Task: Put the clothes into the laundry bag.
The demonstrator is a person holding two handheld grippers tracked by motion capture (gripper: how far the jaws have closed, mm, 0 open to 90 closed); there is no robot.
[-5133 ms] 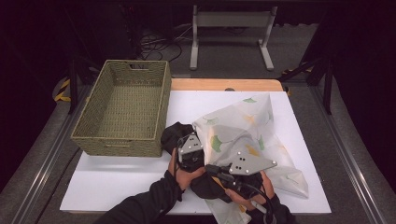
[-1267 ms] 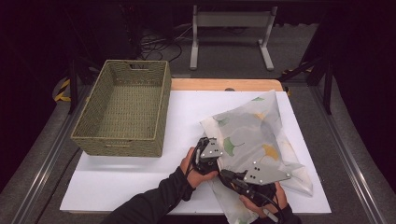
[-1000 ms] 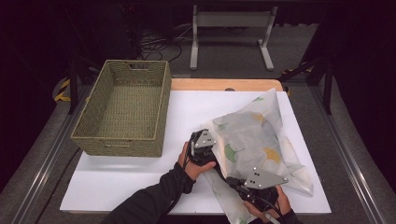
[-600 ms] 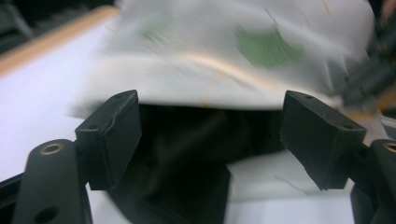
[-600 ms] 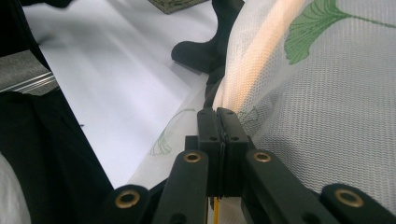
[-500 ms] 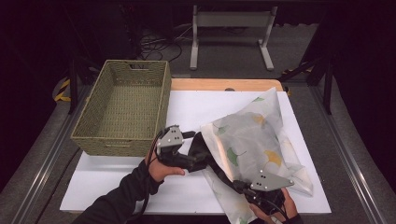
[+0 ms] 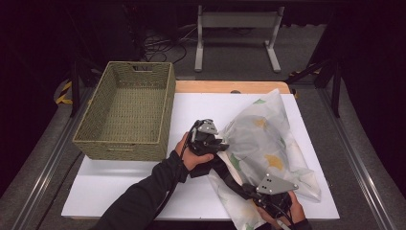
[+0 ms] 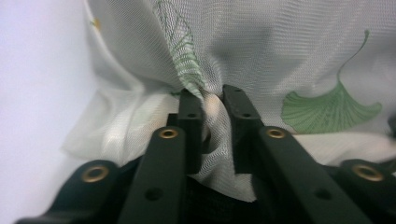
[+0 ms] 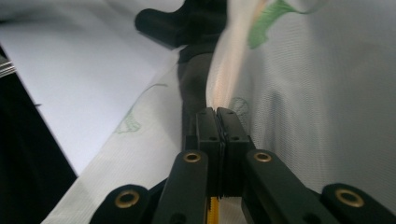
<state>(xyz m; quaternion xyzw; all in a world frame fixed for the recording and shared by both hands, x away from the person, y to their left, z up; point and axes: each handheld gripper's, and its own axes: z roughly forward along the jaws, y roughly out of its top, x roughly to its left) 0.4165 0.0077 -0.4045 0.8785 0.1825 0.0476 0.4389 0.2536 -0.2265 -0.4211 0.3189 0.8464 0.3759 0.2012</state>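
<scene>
The mesh bag (image 7: 268,143) is sheer white, printed with ginkgo leaves in green and mustard yellow; up close its weave shows fine and pale, one leaf a clear soft green (image 8: 334,105). A dark garment (image 7: 225,175) shows black at the bag's near edge. The basket (image 7: 127,112) is olive-green wicker. The board (image 7: 143,184) is plain white, with a strip of tan wood along its far edge. Both grippers (image 7: 206,139) (image 7: 273,199) are black with grey plates and brass rivets.
</scene>
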